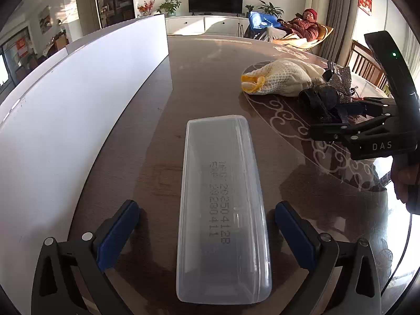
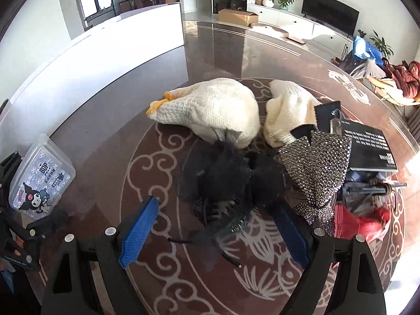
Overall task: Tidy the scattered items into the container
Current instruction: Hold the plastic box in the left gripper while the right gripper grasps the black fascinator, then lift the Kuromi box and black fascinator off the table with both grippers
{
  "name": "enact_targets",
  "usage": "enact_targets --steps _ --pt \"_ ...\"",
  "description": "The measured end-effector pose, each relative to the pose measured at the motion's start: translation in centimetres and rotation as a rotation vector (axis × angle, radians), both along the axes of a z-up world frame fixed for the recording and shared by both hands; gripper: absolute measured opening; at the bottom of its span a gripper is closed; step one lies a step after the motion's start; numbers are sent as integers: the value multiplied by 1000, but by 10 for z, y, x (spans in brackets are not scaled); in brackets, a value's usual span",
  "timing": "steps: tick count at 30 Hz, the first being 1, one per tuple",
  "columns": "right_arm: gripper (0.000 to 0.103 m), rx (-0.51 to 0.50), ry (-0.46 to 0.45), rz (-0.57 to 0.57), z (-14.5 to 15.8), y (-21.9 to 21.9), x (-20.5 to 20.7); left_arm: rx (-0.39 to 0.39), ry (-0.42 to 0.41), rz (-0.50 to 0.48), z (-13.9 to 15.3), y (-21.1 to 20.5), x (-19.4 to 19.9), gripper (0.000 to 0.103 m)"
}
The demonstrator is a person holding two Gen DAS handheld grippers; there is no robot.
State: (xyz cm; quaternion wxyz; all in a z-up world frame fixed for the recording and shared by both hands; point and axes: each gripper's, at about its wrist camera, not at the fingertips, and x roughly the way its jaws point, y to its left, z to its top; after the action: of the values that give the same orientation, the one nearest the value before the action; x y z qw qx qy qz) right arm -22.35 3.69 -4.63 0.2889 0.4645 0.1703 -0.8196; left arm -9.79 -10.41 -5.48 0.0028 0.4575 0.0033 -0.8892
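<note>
A clear plastic container (image 1: 223, 204) lies on the brown table between the open fingers of my left gripper (image 1: 207, 233), which do not touch it. It also shows at the left of the right wrist view (image 2: 39, 178), with a cartoon label. My right gripper (image 2: 218, 233) is open around a black feathery hair accessory (image 2: 228, 181), not closed on it. Beside it lie a rhinestone bow (image 2: 317, 168), two cream knitted gloves (image 2: 218, 107) (image 2: 286, 110), a black card (image 2: 367, 147) and a red item (image 2: 357, 223). In the left wrist view my right gripper (image 1: 328, 113) reaches into this pile.
A white board (image 1: 78, 99) stands along the table's left side. The table (image 1: 210, 78) has a pale swirl pattern. A person (image 1: 302, 26) reclines in a chair beyond the far edge. Wooden chairs (image 1: 365, 63) stand at the right.
</note>
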Motion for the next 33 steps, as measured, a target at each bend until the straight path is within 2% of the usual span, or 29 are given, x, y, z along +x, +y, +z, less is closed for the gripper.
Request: enact_targets --steps 3,7,8,10,11,12,14,17,20,22,23,24,25,33 --pt "89 14 3 63 0 -19 -4 -1 0 2 1 0 1 103" --pt "85 3 -13 54 -1 -24 -11 0 0 5 1 -1 0 103" --pt "80 -1 -13 56 0 -23 -10 0 0 6 1 -1 0 103" --pt "59 -10 -4 60 4 -20 -2 1 0 6 1 -1 0 103" --pt "42 -18 -6 60 6 -18 4 8 5 3 1 -1 1 103" --pt "41 -29 -15 65 7 -16 12 18 20 -4 3 -1 3 93" --pt "41 -43 -20 95 8 -14 35 11 48 -15 6 2 10 71" --pt "41 -83 -37 130 9 -4 75 18 50 -57 8 12 28 61" --pt "43 -103 -23 83 8 17 109 46 60 -65 9 20 50 60" --pt "59 -94 18 52 6 30 125 15 76 -51 7 26 62 65" --pt "72 -92 31 47 4 34 131 -12 71 -52 5 30 63 79" --pt "74 -86 47 44 3 37 135 -31 64 -53 4 32 62 97" --pt "74 -77 66 42 2 38 139 -44 63 -50 2 34 61 101" --pt "82 -83 80 43 -2 42 136 -9 72 -7 -1 22 58 103"
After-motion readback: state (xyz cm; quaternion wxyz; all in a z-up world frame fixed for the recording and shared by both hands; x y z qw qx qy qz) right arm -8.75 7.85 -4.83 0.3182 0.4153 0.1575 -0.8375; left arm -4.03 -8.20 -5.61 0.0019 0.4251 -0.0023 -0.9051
